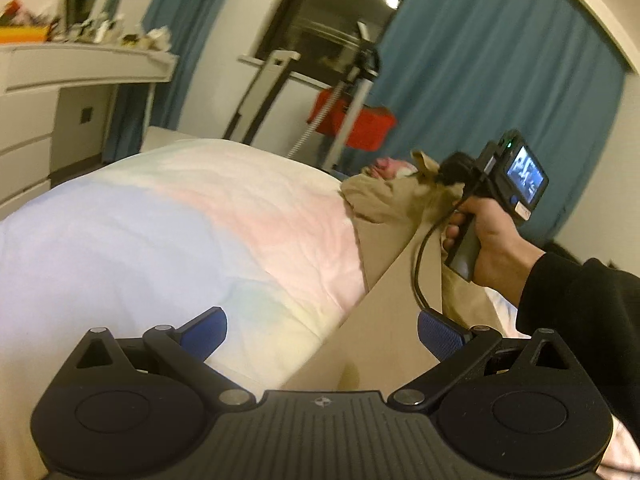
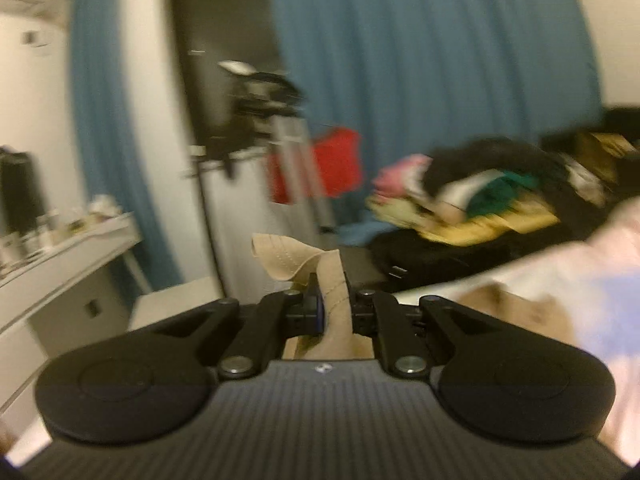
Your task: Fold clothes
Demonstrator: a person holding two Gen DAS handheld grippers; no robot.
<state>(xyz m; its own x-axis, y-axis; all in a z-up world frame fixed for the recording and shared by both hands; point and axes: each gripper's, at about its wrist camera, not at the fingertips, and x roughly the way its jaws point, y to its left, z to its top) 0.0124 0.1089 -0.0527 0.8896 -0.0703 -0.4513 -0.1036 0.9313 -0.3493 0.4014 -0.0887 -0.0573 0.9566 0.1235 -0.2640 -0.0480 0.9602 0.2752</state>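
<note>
Tan cotton garment (image 1: 384, 332), likely trousers or a shirt, is half lifted off the pastel tie-dye bedspread (image 1: 160, 240): one stretch runs taut from near the left gripper up to the right gripper, the rest bunched on the bed beyond.

Right gripper (image 2: 335, 308) is clamped tight on a stitched hem or cuff of the tan fabric; a flap of it curls out above the tips. In the left wrist view the person's right hand (image 1: 486, 236) holds that tool raised, cloth hanging below it. Likely reason: holding one edge high puts the fabric under its own weight so it straightens for a fold.

Left gripper (image 1: 320, 334) is spread wide, blue pads (image 1: 438, 336) apart, nothing between them. It sits low over the bed with the taut tan edge crossing between the fingers. My read: lined up to pinch a second point so both ends are controlled.

Unsorted clothes pile (image 2: 472, 200) lies at the far end of the bed, well apart.

Right wrist view is motion-blurred; garment type unclear.
</note>
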